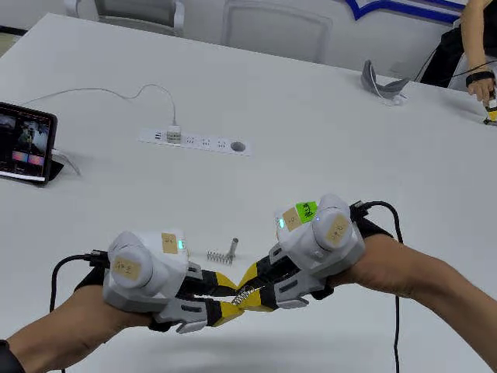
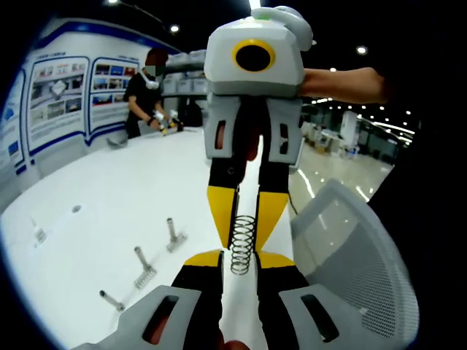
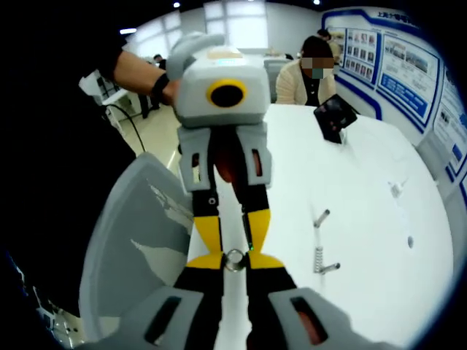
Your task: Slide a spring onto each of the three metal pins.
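My two grippers meet tip to tip just above the near edge of the white table. A small steel spring lies between the yellow tips, lengthwise along both pairs of jaws. The left gripper pinches its near end. The right gripper pinches the other end, which shows end-on as a ring. Three metal pins lie on the table. One pin carries a spring. Another pin and a third pin look bare.
A white power strip with a plugged cable lies mid-table, and a tablet stands at the left edge. A grey curved object and another person's hand are at the far right. A grey chair is below the grippers.
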{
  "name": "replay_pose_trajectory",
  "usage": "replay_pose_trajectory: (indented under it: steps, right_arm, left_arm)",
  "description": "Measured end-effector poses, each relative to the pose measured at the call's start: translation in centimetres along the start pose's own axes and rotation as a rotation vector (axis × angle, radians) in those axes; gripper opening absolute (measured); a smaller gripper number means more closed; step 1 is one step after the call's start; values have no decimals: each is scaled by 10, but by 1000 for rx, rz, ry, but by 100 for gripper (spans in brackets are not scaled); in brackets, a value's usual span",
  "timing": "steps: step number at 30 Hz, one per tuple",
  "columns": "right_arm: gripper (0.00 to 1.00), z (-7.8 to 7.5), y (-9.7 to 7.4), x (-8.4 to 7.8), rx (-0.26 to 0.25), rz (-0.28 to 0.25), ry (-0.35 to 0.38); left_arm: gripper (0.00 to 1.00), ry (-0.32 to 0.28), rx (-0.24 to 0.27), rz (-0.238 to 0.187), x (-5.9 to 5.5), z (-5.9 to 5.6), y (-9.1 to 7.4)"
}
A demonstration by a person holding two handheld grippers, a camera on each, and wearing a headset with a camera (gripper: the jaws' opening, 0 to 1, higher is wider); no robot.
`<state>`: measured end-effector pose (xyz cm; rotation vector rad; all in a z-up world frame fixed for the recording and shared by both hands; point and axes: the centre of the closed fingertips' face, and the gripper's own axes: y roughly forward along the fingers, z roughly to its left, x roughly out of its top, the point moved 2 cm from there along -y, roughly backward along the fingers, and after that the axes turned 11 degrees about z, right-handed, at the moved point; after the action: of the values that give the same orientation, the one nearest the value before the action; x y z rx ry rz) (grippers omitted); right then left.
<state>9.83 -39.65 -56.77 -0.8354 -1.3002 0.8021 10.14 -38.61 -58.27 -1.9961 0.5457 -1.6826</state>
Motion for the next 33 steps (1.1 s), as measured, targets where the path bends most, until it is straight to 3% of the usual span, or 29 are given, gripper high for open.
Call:
replay_pose_trajectory:
  steps: [15, 19, 33]
  right_arm:
    - [12, -10, 3, 3, 7, -35, 16]
    - [12, -14, 3, 1, 3, -24, 16]
    - [12, -26, 16, -9, -5, 35, -6]
  left_arm:
    - [28, -119, 140, 26, -39, 25, -29]
    - [31, -140, 176, 42, -50, 29, -34]
    - [41, -205, 283, 59, -70, 46, -60]
